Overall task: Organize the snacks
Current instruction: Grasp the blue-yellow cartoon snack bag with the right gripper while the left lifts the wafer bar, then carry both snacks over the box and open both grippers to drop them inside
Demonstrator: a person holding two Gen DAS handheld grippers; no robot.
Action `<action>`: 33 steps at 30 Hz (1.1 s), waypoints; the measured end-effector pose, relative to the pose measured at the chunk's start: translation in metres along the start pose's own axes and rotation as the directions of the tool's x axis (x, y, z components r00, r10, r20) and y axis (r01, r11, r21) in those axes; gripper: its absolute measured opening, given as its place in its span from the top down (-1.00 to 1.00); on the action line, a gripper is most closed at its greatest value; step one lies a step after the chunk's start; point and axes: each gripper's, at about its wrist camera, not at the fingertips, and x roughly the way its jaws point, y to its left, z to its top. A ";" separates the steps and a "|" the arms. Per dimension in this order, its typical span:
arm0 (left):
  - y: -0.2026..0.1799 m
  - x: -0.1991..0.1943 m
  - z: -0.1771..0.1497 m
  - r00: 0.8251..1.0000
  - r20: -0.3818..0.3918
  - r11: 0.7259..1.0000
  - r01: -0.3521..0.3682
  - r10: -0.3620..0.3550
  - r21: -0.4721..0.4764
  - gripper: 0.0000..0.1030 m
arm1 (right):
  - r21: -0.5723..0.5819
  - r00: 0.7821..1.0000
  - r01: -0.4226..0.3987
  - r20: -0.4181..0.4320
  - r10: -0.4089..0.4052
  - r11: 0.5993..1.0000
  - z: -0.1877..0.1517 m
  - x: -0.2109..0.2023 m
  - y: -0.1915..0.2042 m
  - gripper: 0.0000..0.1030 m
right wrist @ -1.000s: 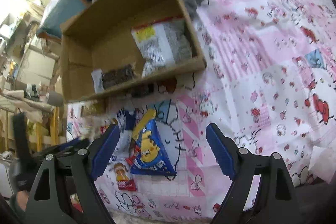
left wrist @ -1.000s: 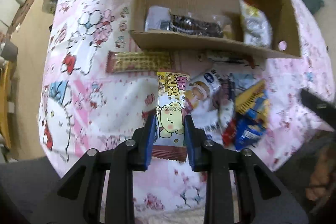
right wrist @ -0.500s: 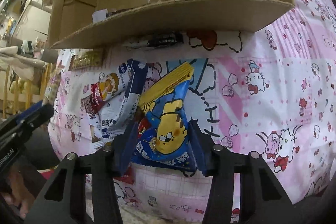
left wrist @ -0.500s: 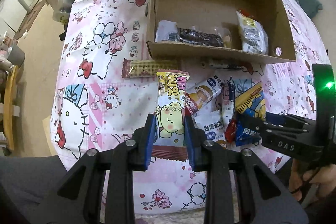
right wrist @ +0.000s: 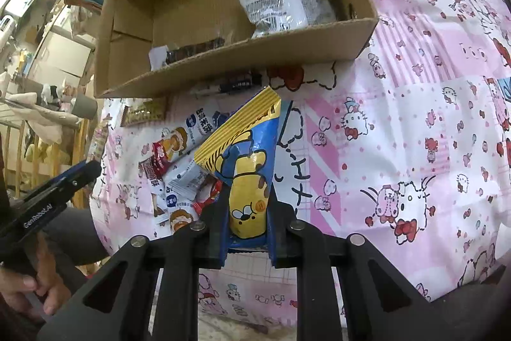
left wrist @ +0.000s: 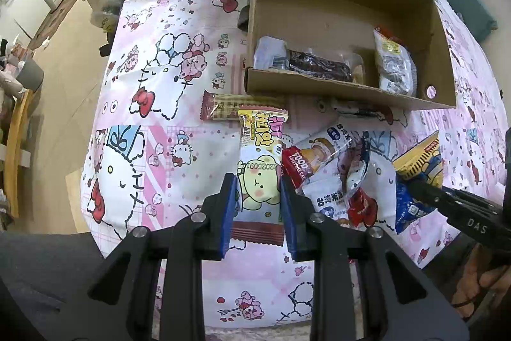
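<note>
The left hand-held gripper [left wrist: 258, 203] is squeezed shut on the yellow bear snack [left wrist: 260, 168]. The right hand-held gripper [right wrist: 247, 222] pinches the blue tiger bag [right wrist: 246, 162]. Ahead of both sits the cardboard box [left wrist: 338, 91]. Its near wall could knock a floppy pack loose.

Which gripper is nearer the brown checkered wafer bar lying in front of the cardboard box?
Left. The left gripper sits just below the brown checkered wafer bar; the right gripper lies beyond the snack pile.
</note>
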 end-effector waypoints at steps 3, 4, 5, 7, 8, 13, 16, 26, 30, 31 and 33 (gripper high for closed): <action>0.002 -0.004 -0.001 1.000 0.020 1.000 -0.011 0.011 -0.004 0.55 | 0.006 0.999 -0.028 0.045 0.028 1.000 0.002 -0.013 0.000 0.63; 0.003 -0.007 -0.001 1.000 0.021 1.000 -0.010 0.010 -0.011 0.55 | 0.012 0.995 -0.058 0.082 0.057 0.998 0.002 -0.024 -0.001 0.63; 0.005 -0.011 -0.002 1.000 0.028 1.000 -0.003 0.003 -0.020 0.55 | 0.012 0.991 -0.078 0.107 0.076 0.997 0.003 -0.032 0.000 0.63; 0.010 -0.022 -0.006 0.999 0.054 0.999 -0.002 0.004 -0.040 0.55 | 0.004 0.976 -0.124 0.179 0.121 0.992 0.001 -0.055 0.001 0.63; 0.012 -0.029 -0.008 0.997 0.071 0.999 0.005 -0.002 -0.045 0.55 | -0.002 0.967 -0.149 0.208 0.146 0.989 -0.001 -0.065 0.000 0.63; 0.017 -0.059 -0.002 0.985 0.173 0.998 -0.005 0.017 -0.067 0.55 | -0.045 0.916 -0.244 0.317 0.246 0.969 -0.009 -0.103 0.002 0.63; 0.018 -0.077 0.009 0.971 0.238 0.997 0.013 0.006 -0.078 0.55 | -0.069 0.882 -0.265 0.386 0.271 0.962 -0.011 -0.124 0.001 0.63; -0.008 -0.108 0.051 0.940 0.342 0.999 -0.006 -0.005 0.033 0.55 | -0.062 0.819 -0.290 0.500 0.281 0.955 0.018 -0.164 -0.009 0.63; -0.015 -0.109 0.065 0.937 0.350 0.999 0.002 -0.015 0.035 0.55 | -0.069 0.806 -0.295 0.518 0.287 0.953 0.037 -0.172 -0.007 0.63; -0.017 -0.109 0.069 0.936 0.353 0.999 0.002 -0.015 0.037 0.55 | -0.071 0.805 -0.291 0.521 0.284 0.954 0.041 -0.173 -0.006 0.63; -0.020 -0.108 0.076 0.933 0.359 0.999 0.004 -0.019 0.042 0.55 | -0.079 0.805 -0.282 0.523 0.281 0.956 0.047 -0.174 -0.003 0.63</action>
